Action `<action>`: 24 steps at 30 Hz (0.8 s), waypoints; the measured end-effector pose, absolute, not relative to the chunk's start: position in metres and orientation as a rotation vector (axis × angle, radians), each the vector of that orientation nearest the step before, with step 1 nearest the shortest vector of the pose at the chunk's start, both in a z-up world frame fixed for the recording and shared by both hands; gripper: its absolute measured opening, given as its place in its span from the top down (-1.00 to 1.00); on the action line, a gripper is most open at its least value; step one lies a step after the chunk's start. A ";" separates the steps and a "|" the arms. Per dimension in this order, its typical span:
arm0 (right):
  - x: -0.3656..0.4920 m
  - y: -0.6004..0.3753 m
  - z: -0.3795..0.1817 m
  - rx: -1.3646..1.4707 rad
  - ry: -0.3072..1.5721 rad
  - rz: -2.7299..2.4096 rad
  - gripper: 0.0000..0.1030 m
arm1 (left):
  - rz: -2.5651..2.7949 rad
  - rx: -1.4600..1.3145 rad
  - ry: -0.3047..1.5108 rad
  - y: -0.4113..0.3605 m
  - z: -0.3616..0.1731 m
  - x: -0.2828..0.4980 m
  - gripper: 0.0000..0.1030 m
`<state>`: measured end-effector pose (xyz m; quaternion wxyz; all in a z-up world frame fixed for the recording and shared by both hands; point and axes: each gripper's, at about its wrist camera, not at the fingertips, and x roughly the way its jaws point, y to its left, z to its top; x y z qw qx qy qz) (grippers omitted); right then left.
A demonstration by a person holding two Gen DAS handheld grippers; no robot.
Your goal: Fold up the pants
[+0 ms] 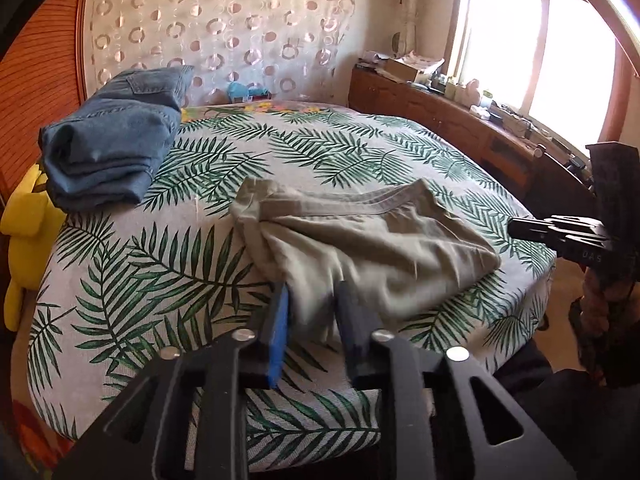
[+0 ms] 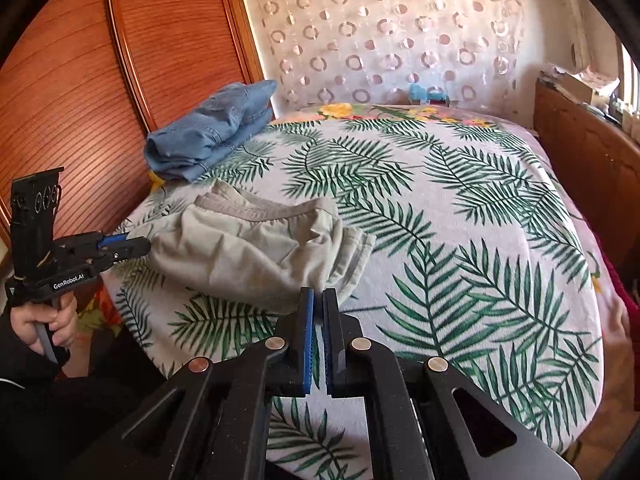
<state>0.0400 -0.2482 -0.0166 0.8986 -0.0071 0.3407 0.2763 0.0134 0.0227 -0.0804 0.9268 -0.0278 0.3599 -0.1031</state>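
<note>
Leaf-print bed (image 1: 328, 148) carries our work. Folded jeans (image 1: 116, 136) sit at the far corner, out of the way. Khaki pants (image 1: 360, 240) lie bunched near the front edge, within reach. Our left gripper (image 1: 312, 312) straddles the cloth, jaws parted, unclamped; our right gripper (image 2: 319, 320) is clenched, empty, just beside the pants.

We look from two fisheye cameras, one on each handheld gripper, both angled down across the palm-leaf printed bedspread (image 1: 328, 148) toward the circle-patterned sheer curtain (image 2: 392, 40). Our left view sits close over the crumpled beige pants (image 1: 372, 240); our right view stands just beside them. Both share the pants, the folded blue denim jeans (image 2: 208, 136) and each other's gripper at the frame edge.
</note>
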 end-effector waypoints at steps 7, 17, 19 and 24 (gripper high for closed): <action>0.048 -0.238 -0.015 -0.046 0.709 0.544 0.65 | -0.184 -0.092 0.732 0.031 -0.082 0.023 -0.35; 0.097 -0.199 -0.021 -0.078 0.707 0.598 0.52 | -0.137 -0.085 0.755 0.038 -0.092 0.052 -0.54; 0.108 -0.190 -0.023 -0.091 0.716 0.597 0.52 | -0.129 -0.078 0.767 0.039 -0.095 0.057 -0.54; 0.130 -0.173 -0.029 -0.111 0.750 0.599 0.52 | -0.130 -0.069 0.781 0.040 -0.100 0.062 -0.54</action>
